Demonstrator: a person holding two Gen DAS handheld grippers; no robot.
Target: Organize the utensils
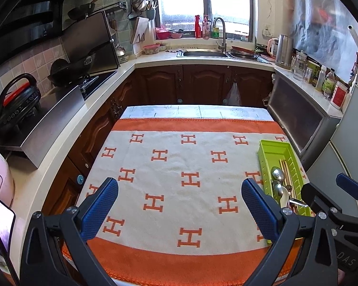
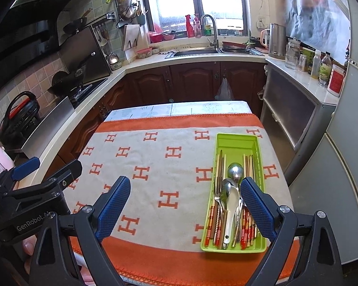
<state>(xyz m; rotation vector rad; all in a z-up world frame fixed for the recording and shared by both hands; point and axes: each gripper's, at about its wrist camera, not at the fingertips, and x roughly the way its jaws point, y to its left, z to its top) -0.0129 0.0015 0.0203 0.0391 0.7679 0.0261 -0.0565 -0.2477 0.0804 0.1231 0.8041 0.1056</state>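
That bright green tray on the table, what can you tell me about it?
The green tray is a long, narrow, lime plastic bin with low walls and a slotted right side. It lies flat on the orange-and-cream towel, at the table's right side, running away from the cameras. Its near half holds chopsticks along both sides, metal spoons and a white spoon in the middle; the far end is bare. Neither gripper touches it.

A home kitchen: sink (image 1: 204, 53) under the window (image 1: 205, 2), wok (image 1: 71, 68) on the stove, kettle (image 1: 283, 51) on the counter (image 1: 307, 83).
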